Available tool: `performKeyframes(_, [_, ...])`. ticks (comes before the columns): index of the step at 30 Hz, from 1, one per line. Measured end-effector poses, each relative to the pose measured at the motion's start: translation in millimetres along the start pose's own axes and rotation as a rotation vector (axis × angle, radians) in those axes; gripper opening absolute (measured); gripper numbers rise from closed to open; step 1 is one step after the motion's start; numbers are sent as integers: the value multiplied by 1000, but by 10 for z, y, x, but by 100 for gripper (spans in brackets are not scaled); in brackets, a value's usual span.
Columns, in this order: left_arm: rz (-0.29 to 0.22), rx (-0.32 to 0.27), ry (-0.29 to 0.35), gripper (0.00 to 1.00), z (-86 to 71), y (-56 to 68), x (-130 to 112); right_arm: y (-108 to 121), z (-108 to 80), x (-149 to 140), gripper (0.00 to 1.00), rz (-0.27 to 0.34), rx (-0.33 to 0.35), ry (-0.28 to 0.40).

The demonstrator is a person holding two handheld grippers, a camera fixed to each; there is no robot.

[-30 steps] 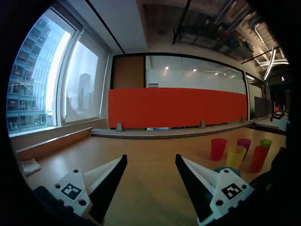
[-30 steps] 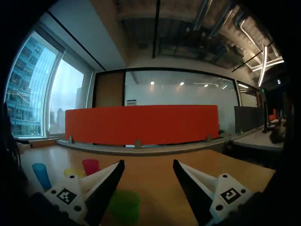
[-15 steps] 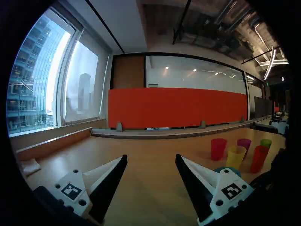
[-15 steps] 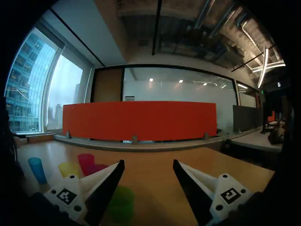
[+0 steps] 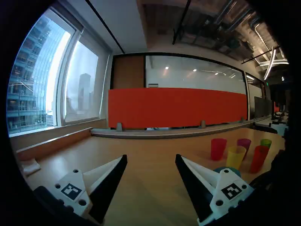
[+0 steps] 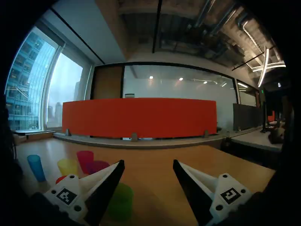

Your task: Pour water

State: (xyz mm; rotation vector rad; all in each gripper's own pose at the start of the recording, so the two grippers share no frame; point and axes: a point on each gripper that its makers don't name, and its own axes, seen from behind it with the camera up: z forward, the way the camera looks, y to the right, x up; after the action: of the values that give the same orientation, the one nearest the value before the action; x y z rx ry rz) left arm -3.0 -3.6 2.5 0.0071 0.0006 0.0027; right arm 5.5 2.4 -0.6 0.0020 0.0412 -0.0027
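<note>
Left gripper [image 5: 150, 156] and right gripper [image 6: 148, 161] both gape wide, empty. The coloured cups [image 5: 236, 156] cluster on the surface [image 5: 150, 192], lower right of the left gripper view. They are probably light, thin-walled and slippery, so grip mid-wall, gently.

Left gripper [image 5: 150, 177] agape — cups [image 5: 236, 156] right, on table [image 5: 150, 165].

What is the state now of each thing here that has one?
Left hand-held gripper: open, empty.
Right hand-held gripper: open, empty.
Pink cup: upright.
Yellow cup: upright.
Orange cup: upright.
Purple cup: upright.
Green cup: upright.
Blue cup: upright.
</note>
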Motion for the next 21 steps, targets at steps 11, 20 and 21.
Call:
performKeyframes(11, [0,0,0,95,0,3,-2,-25,6,-62,100,1,7,-31])
performKeyframes(20, [0,0,0,95,-1,-3,-5,-22,3,-77,100,2,5,-39])
performKeyframes(21, [0,0,0,95,-2,-2,-5,-21,4,-77,100,2,5,-39])
